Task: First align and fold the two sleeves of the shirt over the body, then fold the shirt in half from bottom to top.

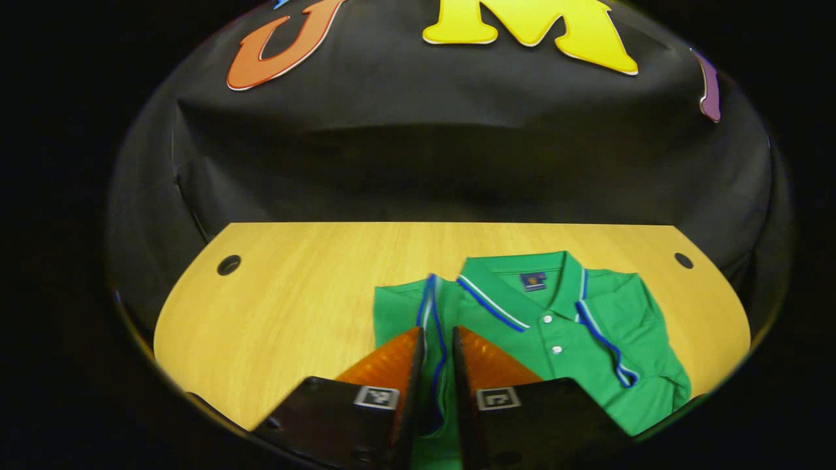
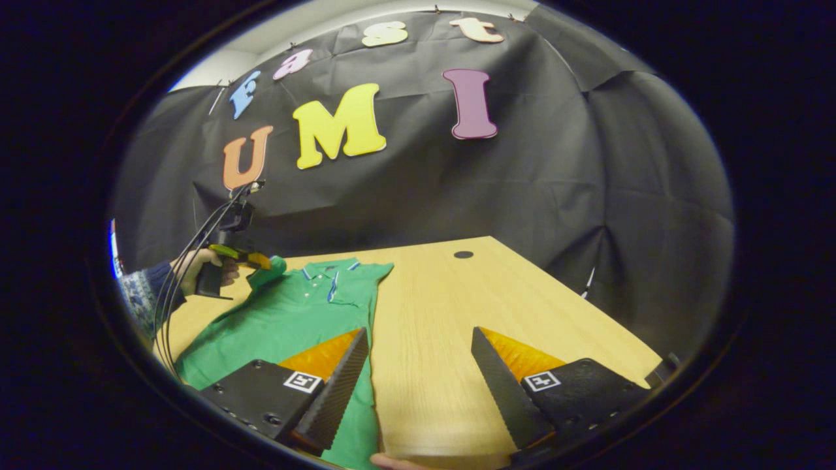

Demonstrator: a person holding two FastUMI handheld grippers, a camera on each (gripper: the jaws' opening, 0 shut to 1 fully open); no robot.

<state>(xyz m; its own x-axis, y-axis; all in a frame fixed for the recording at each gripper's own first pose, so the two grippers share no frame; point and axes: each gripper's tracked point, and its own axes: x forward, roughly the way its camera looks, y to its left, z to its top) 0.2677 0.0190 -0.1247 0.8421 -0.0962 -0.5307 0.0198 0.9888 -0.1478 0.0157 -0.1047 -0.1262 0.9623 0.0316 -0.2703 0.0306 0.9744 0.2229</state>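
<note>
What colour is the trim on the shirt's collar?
Blue and white stripes edge the green shirt's collar, clearest in the left gripper view.

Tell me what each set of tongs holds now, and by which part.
Left tongs: shut on the green polo shirt, gripping its blue-trimmed sleeve edge. Right tongs: open, holding nothing.

Left claw pinched nearly closed; right claw spread wide.
</note>
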